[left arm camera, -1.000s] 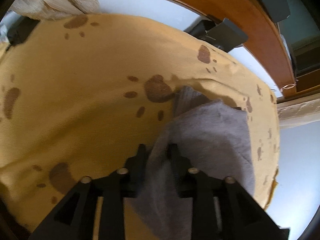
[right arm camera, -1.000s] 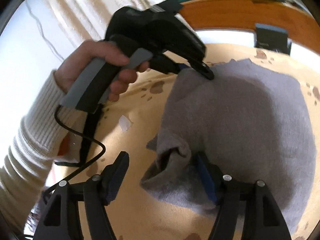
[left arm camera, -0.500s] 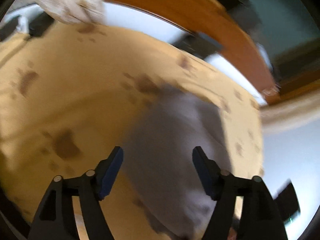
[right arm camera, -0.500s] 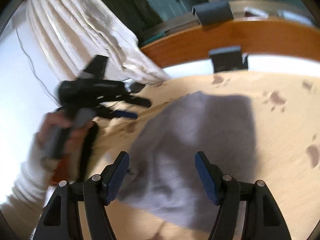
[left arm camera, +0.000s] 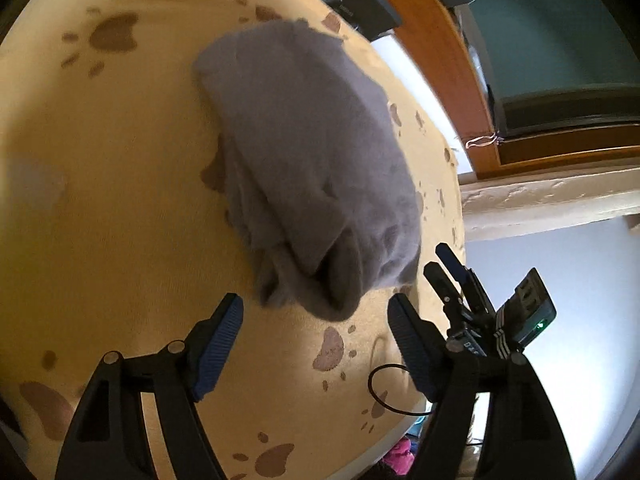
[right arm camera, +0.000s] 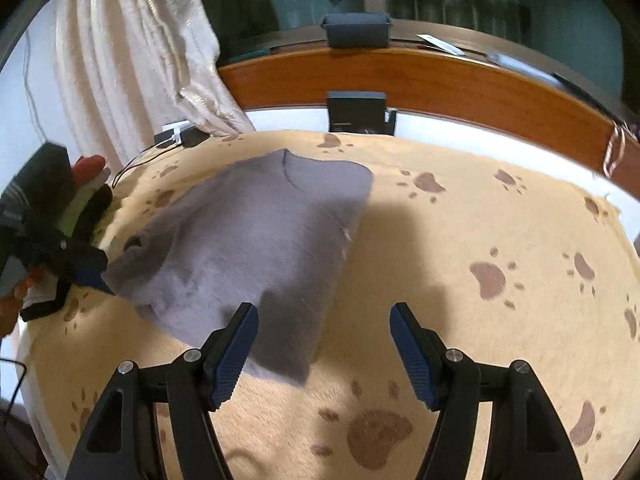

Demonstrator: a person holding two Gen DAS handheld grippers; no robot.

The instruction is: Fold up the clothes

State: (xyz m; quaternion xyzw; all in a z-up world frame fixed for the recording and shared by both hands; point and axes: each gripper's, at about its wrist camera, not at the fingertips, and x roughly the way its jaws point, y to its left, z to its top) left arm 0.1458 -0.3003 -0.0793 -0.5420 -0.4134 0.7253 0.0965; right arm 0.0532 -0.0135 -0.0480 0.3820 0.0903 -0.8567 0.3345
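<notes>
A grey knit garment [left arm camera: 308, 160] lies folded on a yellow paw-print blanket [left arm camera: 100, 220]; it also shows in the right wrist view [right arm camera: 256, 248], neckline toward the far side. My left gripper [left arm camera: 316, 344] is open and empty, raised just short of the garment's bunched near end. My right gripper [right arm camera: 324, 344] is open and empty, over the garment's near corner and the blanket [right arm camera: 480, 300]. The left gripper shows at the left edge of the right wrist view [right arm camera: 60, 252]; the right gripper shows at the lower right of the left wrist view [left arm camera: 476, 300].
A wooden rail [right arm camera: 440, 84] and a dark window run along the far side. A black box [right arm camera: 356, 112] sits at the blanket's far edge. A cream curtain [right arm camera: 132, 68] hangs at the far left, with a charger and cable [right arm camera: 176, 136] below it.
My left gripper has let go of the grey garment and opened. Both grippers have pulled back and risen, and the garment now lies flat and folded.
</notes>
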